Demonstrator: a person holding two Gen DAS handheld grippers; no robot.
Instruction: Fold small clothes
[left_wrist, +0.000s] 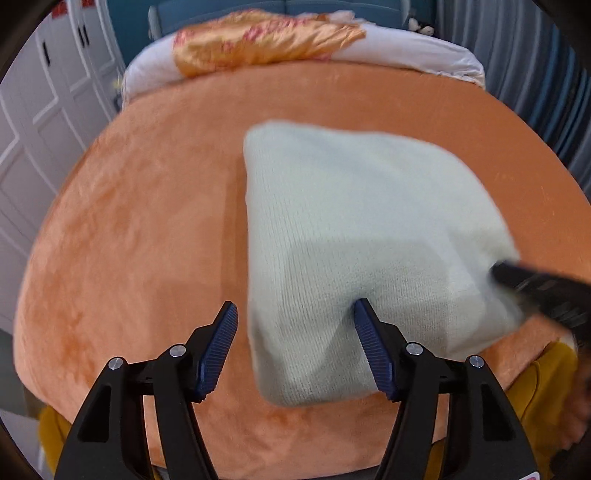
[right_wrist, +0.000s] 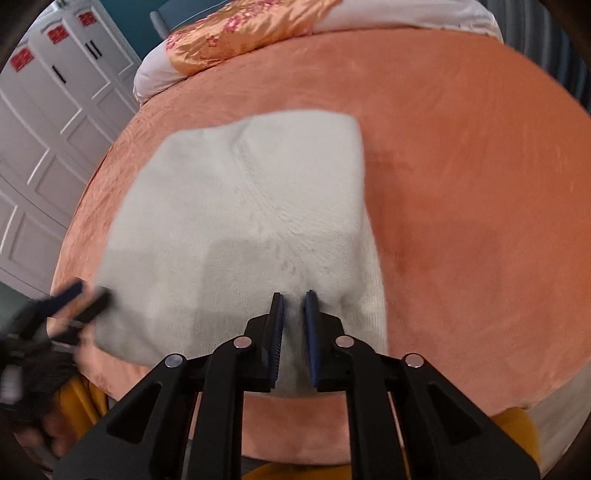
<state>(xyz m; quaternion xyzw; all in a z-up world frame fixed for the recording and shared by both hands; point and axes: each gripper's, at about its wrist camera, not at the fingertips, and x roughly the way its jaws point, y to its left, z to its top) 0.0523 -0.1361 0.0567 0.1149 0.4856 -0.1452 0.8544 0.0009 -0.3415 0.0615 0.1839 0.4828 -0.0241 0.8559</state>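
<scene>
A pale white knitted garment (left_wrist: 354, 229), folded into a rough rectangle, lies on the orange bed cover (left_wrist: 140, 206). My left gripper (left_wrist: 295, 314) is open just above its near left corner, with nothing between the pads. In the right wrist view the garment (right_wrist: 236, 206) fills the middle. My right gripper (right_wrist: 293, 299) is shut on the garment's near edge, and a pinch of knit shows between its pads. The right gripper shows blurred in the left wrist view (left_wrist: 532, 284). The left gripper shows blurred in the right wrist view (right_wrist: 77, 295).
A white pillow (left_wrist: 399, 48) with an orange satin cloth (left_wrist: 266, 40) lies at the head of the bed. White wardrobe doors (left_wrist: 40, 122) stand to the left. Blue curtains (left_wrist: 554, 92) hang at the right. Yellow clothing (left_wrist: 539, 376) shows at the near bed edge.
</scene>
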